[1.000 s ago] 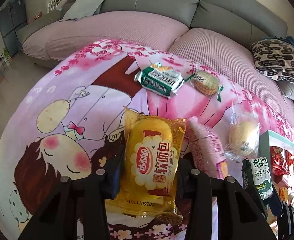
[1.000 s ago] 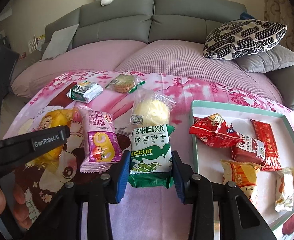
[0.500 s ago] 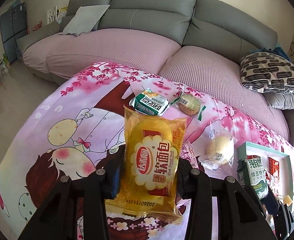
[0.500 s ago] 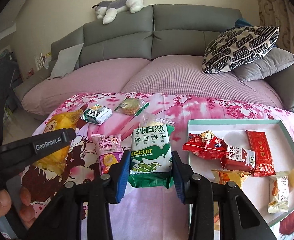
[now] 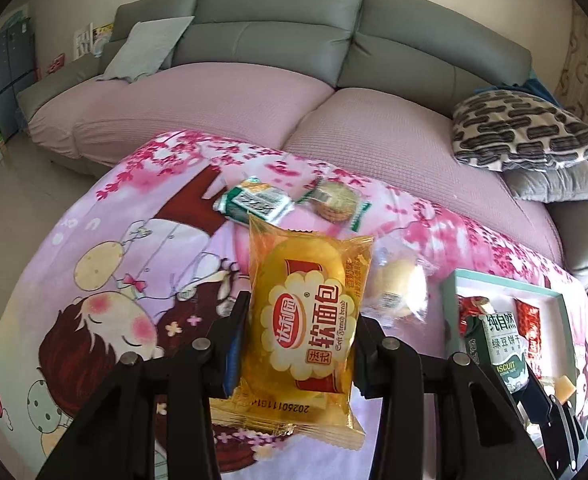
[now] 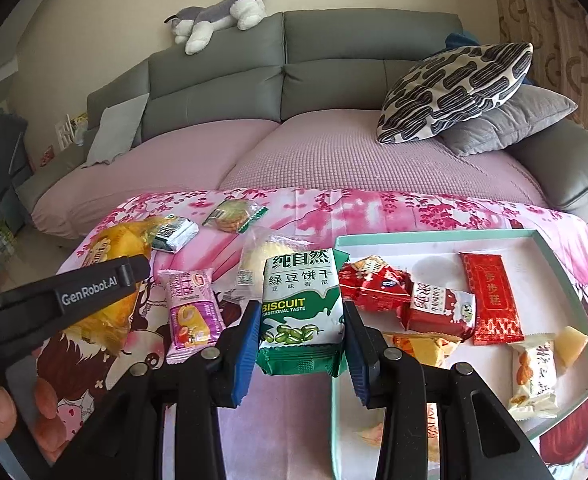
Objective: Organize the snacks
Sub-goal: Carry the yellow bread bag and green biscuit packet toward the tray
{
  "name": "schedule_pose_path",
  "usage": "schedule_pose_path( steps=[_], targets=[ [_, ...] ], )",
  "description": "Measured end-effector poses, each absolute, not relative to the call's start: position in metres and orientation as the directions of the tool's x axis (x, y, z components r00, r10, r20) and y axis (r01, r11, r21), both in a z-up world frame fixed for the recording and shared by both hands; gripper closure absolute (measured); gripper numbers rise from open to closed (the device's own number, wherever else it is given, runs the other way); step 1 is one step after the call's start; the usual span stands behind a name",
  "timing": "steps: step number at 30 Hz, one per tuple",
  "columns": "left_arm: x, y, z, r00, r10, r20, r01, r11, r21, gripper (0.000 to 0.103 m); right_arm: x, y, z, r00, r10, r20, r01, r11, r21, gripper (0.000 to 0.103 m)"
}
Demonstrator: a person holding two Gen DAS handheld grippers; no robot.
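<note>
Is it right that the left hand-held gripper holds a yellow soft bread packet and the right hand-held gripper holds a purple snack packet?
Not quite. The right hand-held gripper is shut on the green and white biscuit packet, as the right wrist view shows; the purple snack packet lies loose on the cloth. The left hand-held gripper does hold the yellow soft bread packet.

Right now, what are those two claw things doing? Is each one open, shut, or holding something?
Left gripper: shut on the yellow soft bread packet.
Right gripper: shut on the green mung bean biscuit packet.
</note>
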State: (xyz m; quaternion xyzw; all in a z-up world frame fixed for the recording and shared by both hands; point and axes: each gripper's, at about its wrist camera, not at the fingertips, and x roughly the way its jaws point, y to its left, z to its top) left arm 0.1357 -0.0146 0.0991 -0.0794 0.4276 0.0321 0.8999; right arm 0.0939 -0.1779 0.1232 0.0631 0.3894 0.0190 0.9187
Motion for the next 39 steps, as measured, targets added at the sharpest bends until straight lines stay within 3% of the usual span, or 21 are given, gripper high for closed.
schedule_pose_path(
  steps=[22, 39],
  targets=[
    [0.126, -0.147, 0.108, 0.621, -0.205, -0.756, 0.161, 0.978, -0.132, 0.059, 0.066, -0.351, 0.130, 0.653, -0.259, -0.711, 0.413, 0.909, 0.048, 0.061],
    [0.131, -0.216, 0.084, 0.551, -0.252, -0.795, 0.312, 0.946, -0.084, 0.059, 0.074, -0.379, 0.109, 0.614, -0.276, -0.739, 0.445, 0.895, 0.035, 0.061]
  ],
)
